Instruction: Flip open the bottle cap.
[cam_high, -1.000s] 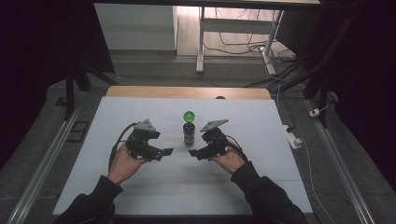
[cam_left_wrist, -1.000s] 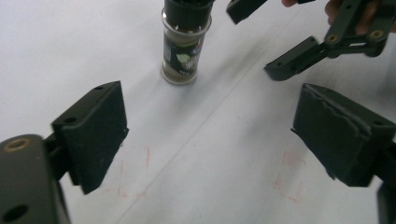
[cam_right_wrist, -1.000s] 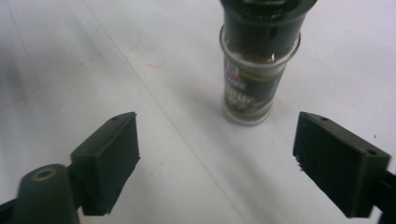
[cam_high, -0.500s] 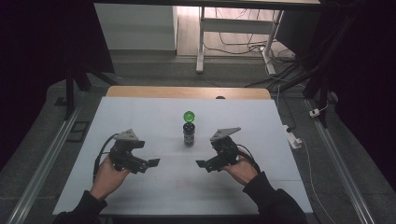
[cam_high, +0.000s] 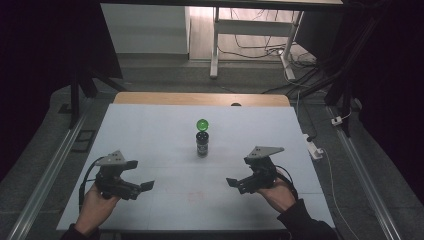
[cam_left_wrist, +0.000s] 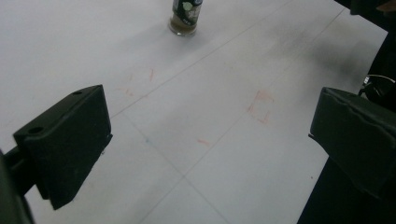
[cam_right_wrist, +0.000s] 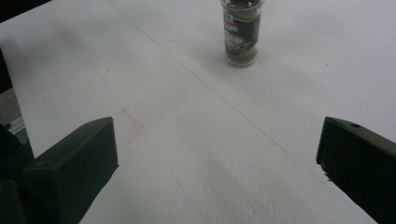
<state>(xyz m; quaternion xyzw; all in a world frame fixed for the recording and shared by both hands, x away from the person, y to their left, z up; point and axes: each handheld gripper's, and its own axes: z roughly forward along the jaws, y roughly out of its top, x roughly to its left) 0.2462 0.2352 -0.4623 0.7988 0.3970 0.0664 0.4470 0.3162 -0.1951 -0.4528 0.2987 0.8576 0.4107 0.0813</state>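
Since pulled back, both grippers (cam_high: 145, 186) (cam_high: 232, 182) farther from spice jar (cam_high: 202, 143)

Bench (cam_high: 150, 135): white top, wooden far edge, faint red marks near. Floor (cam_high: 165, 75): grey, dim; metal rails (cam_high: 45, 170) left and right. Far: white frame legs (cam_high: 216, 45), tangled cables (cam_high: 260, 47). Right: white power strip (cam_high: 314, 149). Dark surroundings.

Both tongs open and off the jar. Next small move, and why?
Probably bring the right tongs forward toward the spice jar, level with its body below the green lid. The jar stands upright and alone mid-table, touched by neither tool. Both the right and the left tongs are open and empty near the table's front edge, and the right gripper view has the jar nearly straight ahead.
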